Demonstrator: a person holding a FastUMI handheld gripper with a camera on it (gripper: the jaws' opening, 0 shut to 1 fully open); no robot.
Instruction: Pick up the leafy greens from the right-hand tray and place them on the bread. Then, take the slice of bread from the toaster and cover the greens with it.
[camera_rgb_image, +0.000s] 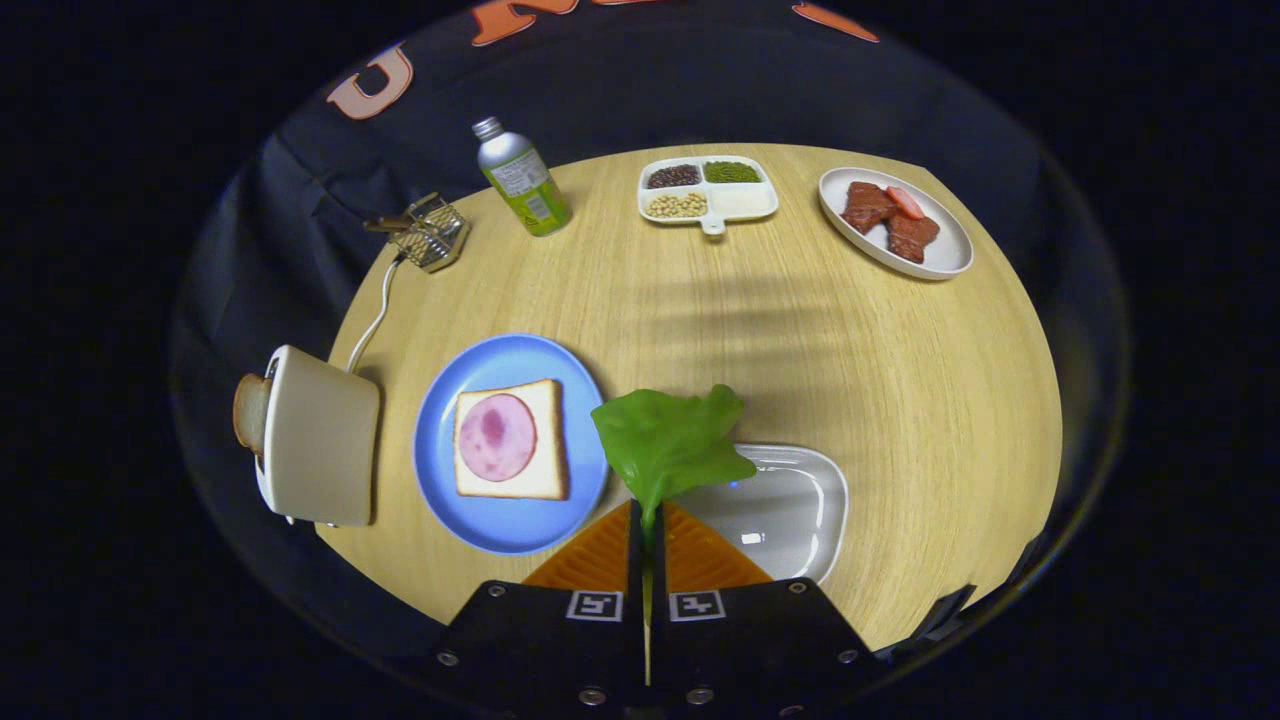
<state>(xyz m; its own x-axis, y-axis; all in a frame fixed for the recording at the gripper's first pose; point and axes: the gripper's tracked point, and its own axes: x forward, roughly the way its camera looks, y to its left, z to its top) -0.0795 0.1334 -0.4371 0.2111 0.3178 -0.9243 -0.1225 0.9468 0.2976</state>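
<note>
My gripper (646, 520) is shut on the stem of the leafy greens (668, 440), which stick up ahead of the orange fingers (600, 555), lifted above the table. Just beyond and to the right lies the white tray (800, 510), bare. To the left of the fingers a blue plate (510, 445) carries a slice of bread (545, 440) topped with a round pink ham slice (497, 437). Further left stands the cream toaster (320, 435) with a slice of bread (250, 410) poking out of its slot.
At the table's far side stand a silver-and-green bottle (520, 180), a small wire basket (430, 232), a divided dish of beans and grains (708, 188) and a white plate with meat pieces (893, 222). The toaster's white cord (372, 320) runs back toward the basket.
</note>
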